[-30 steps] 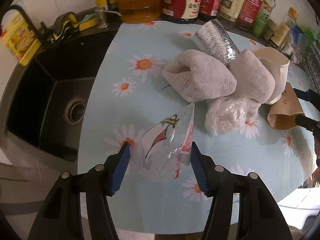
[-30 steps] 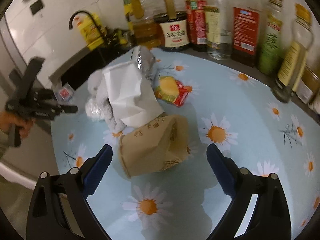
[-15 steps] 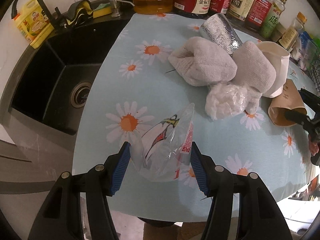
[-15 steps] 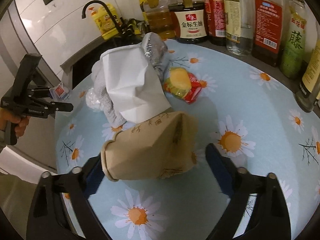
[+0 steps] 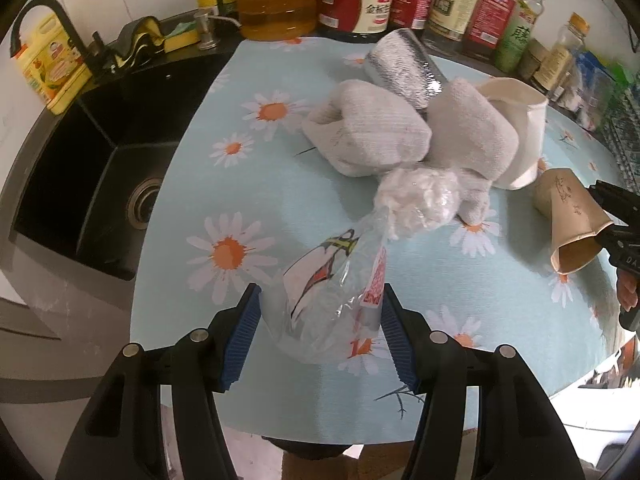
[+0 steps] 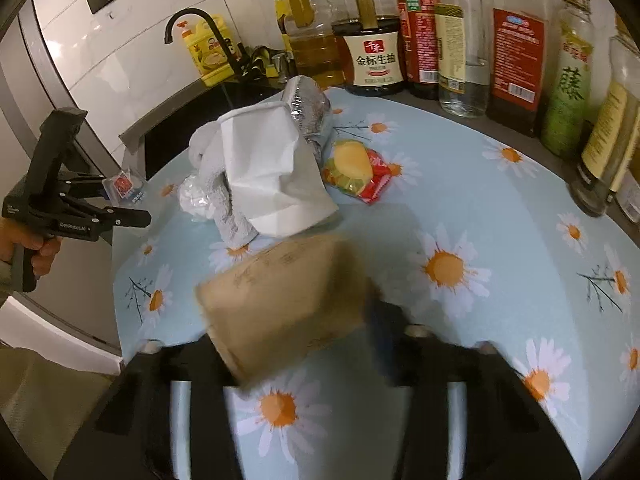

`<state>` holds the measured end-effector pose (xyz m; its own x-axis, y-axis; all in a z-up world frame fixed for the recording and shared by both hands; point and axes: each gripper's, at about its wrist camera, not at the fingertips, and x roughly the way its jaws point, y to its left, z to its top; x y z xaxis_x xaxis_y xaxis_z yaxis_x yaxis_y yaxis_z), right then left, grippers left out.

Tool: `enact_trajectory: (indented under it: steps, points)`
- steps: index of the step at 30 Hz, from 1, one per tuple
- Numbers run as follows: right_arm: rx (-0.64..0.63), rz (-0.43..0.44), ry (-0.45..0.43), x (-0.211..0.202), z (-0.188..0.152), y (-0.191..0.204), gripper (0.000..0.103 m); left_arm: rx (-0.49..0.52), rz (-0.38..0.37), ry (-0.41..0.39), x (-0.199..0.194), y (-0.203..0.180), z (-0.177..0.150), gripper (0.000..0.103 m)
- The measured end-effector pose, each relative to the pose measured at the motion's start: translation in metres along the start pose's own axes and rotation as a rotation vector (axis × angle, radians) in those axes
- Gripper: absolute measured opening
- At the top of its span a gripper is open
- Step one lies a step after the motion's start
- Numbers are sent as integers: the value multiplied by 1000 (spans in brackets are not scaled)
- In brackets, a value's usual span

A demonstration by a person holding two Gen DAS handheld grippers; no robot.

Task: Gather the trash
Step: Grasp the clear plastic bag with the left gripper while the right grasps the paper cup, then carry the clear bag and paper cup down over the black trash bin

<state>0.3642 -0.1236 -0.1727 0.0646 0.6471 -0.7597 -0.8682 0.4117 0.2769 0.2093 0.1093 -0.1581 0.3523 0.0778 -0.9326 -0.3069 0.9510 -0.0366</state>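
Left gripper (image 5: 320,334) clamps crumpled clear printed plastic wrapper (image 5: 336,300); right gripper (image 6: 298,334) jaws closing around brown paper cup (image 6: 280,300).

A row of bottles (image 6: 448,40) is lined behind the mat (image 6: 500,208), a sink (image 5: 92,184) is set to its left, and trash is piled mid-mat.

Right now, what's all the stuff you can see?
Clear plastic bag: one, see-through with print, between the left tongs.
Brown paper cup: one, lying between the closing right tongs.
White paper cup: one, on its side mid-table.
Grey cloth: one, bundled beside it.
Foil pouch: one, silver, behind the cloth.
Snack wrapper: one, red-yellow.
Bottles: many, along the back.
Sink: one, black.
Left tongs: black, blue pads.
Right tongs: black.
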Motion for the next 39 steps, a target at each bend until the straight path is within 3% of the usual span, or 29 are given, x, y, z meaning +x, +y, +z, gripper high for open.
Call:
enact_trajectory:
  steps: [9, 19, 39]
  points:
    - [79, -61, -33, -26, -20, 24, 39, 74, -67, -34, -9, 2, -9, 57]
    - [169, -118, -73, -54, -41, 91, 39, 164, -165, -75, -32, 16, -37, 57]
    - [234, -131, -81, -37, -73, 243, 39, 256, -295, -112, -73, 59, -126, 57]
